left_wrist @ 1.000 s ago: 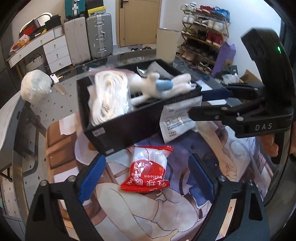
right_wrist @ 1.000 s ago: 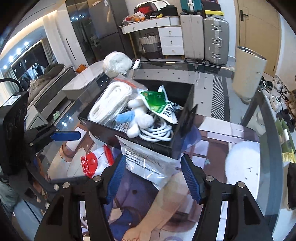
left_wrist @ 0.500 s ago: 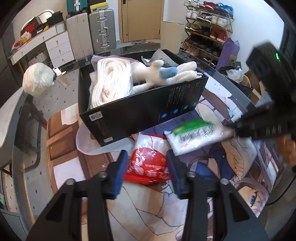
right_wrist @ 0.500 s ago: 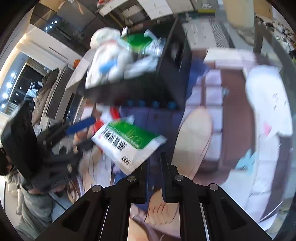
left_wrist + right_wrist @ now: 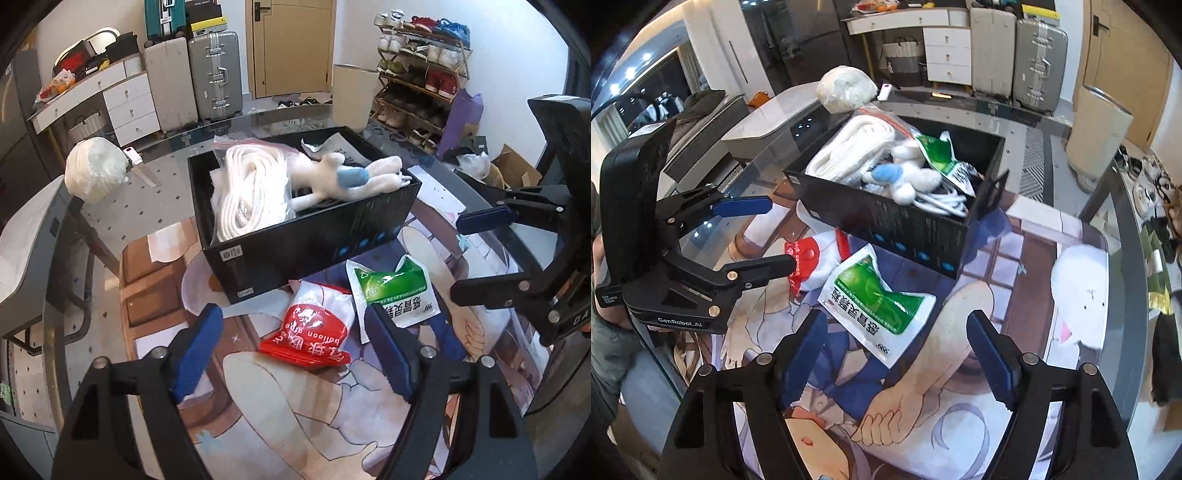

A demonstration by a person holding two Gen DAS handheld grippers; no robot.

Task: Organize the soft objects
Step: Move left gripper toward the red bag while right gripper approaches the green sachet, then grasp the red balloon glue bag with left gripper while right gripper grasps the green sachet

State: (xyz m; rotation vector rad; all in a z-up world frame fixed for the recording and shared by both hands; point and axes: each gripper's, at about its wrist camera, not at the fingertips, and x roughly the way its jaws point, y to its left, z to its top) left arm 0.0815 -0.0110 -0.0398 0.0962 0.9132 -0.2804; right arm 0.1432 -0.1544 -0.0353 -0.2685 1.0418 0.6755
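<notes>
A black box (image 5: 317, 236) (image 5: 905, 225) on the printed mat holds a bagged white rope (image 5: 251, 192), a white plush toy (image 5: 343, 181) (image 5: 908, 177), a green packet (image 5: 942, 155) and white cable. A red balloon pack (image 5: 310, 332) (image 5: 805, 258) and a green-white packet (image 5: 397, 291) (image 5: 875, 299) lie on the mat in front of the box. My left gripper (image 5: 295, 354) is open and empty just before the red pack. My right gripper (image 5: 897, 358) is open and empty just before the green-white packet. Each gripper shows in the other's view, the right one (image 5: 476, 258) and the left one (image 5: 764, 236).
A bagged white bundle (image 5: 96, 173) (image 5: 846, 88) sits on the glass table beyond the box. The printed mat (image 5: 1071, 280) covers the table's near part. Suitcases (image 5: 214, 74), drawers and a shoe rack (image 5: 421, 74) stand in the room behind.
My right gripper carried the green-white packet away from the box, laid it on the mat beside the red pack and opened. My left gripper narrowed over the red pack, then opened again.
</notes>
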